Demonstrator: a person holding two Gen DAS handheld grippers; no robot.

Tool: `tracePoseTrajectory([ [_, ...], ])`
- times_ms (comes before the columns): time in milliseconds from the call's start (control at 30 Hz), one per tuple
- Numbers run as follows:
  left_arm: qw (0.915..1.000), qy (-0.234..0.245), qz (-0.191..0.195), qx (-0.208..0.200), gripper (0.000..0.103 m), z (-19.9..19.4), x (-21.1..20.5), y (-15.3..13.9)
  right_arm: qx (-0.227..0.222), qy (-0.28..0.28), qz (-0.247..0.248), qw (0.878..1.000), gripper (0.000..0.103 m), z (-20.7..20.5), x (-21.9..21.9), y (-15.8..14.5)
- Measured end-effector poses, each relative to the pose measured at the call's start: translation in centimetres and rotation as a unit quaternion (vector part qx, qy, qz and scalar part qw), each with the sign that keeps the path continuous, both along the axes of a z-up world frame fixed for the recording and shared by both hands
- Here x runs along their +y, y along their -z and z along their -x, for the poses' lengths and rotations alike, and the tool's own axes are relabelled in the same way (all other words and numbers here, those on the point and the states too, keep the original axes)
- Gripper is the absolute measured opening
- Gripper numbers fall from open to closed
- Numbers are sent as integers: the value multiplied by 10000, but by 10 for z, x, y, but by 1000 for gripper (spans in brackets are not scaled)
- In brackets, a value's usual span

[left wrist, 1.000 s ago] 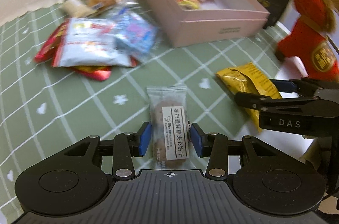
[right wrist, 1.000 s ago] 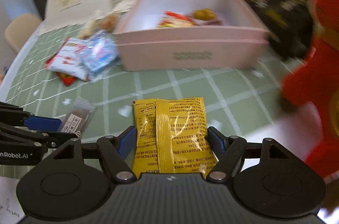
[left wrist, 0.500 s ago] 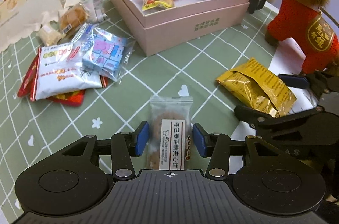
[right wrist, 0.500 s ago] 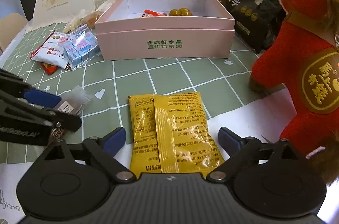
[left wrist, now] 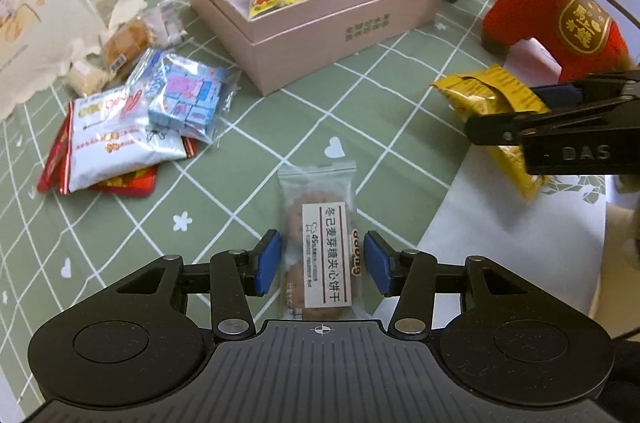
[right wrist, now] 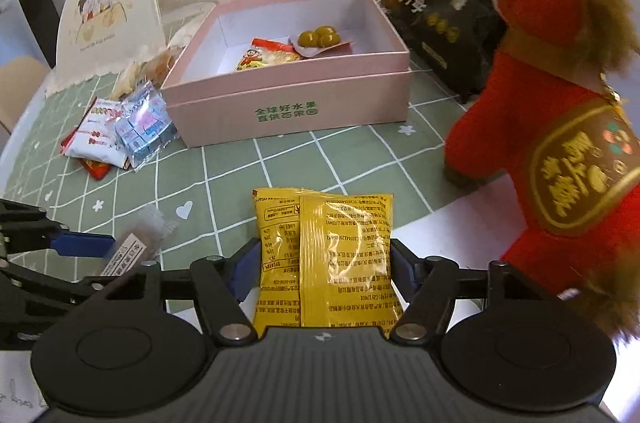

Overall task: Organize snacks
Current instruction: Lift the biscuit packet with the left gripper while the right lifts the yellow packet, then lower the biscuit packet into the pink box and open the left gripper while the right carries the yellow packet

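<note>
Left hand-held gripper points down at the green grid-patterned surface, jaws opening, narrow gap; the clear-wrapped biscuit packet with white label lies flat between the blue pads, pads just beside it, not pressing. Right hand-held gripper jaws closing around the yellow foil snack packet; pads sit at both packet edges, touching, packet half on the green surface, half on a white paper sheet. Open pink cardboard box sits further back, holding a red-yellow snack bag and a clear pack of green olives. Left of the box: a pile with a white snack bag, a clear bag of blue-wrapped candies, a red packet underneath. Red plush horse toy stands at right, black printed bag behind the box.
</note>
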State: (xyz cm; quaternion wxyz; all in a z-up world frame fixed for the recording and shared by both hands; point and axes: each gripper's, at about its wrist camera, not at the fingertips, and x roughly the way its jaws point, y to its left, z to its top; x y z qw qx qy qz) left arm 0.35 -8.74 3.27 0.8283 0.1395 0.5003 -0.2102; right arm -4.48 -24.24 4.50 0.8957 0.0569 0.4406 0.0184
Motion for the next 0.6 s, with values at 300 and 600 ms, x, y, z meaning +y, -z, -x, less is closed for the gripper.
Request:
tracePoseTrajectory([
  [300, 9984, -26, 487, 279, 42, -2, 2, -9, -256, -36, 202, 9995, 67, 16, -9, -25],
  [600, 9820, -130, 1629, -948, 41, -57, 1, -110, -357, 99, 167, 9992, 67, 24, -11, -37],
])
